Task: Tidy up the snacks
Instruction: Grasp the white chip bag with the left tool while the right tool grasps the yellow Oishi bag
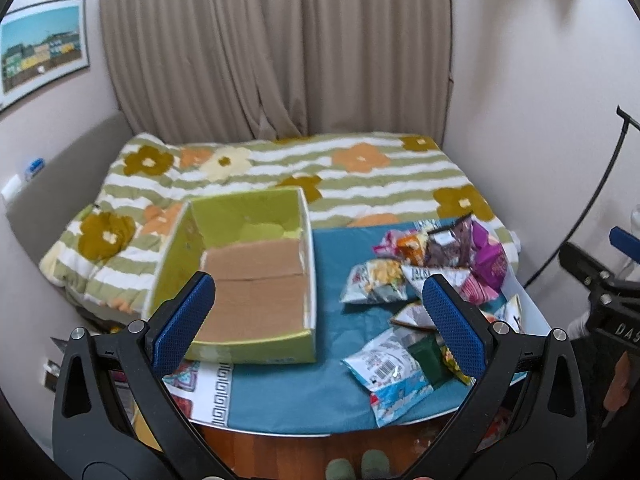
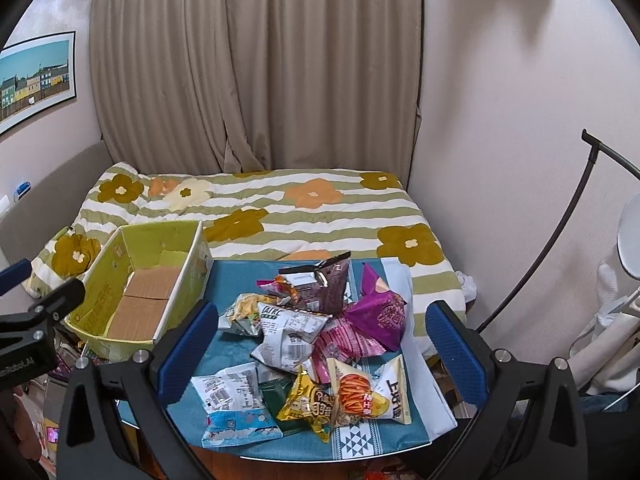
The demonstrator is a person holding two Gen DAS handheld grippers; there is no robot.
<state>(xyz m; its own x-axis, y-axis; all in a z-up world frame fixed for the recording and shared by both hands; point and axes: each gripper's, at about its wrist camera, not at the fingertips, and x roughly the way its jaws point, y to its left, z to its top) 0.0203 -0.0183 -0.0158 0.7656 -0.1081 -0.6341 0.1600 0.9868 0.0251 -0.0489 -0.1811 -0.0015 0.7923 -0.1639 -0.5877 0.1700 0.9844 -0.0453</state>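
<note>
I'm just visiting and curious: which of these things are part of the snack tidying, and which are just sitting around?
Part of the job:
- snack packets, piled on the blue cloth
- green box, nothing in it
- left gripper and right gripper, both open

Just lying about:
- flowered blanket
- curtain
- wall picture

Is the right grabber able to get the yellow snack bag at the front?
Probably yes. The right gripper is open, the yellow snack bag lies atop the pile's near edge, nothing covering it.

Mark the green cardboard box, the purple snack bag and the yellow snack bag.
green cardboard box [image 1: 248, 296]: left wrist view, brown floor.
purple snack bag [image 2: 382, 316]: right wrist view, front face.
yellow snack bag [image 2: 310, 402]: right wrist view, centre.
</note>
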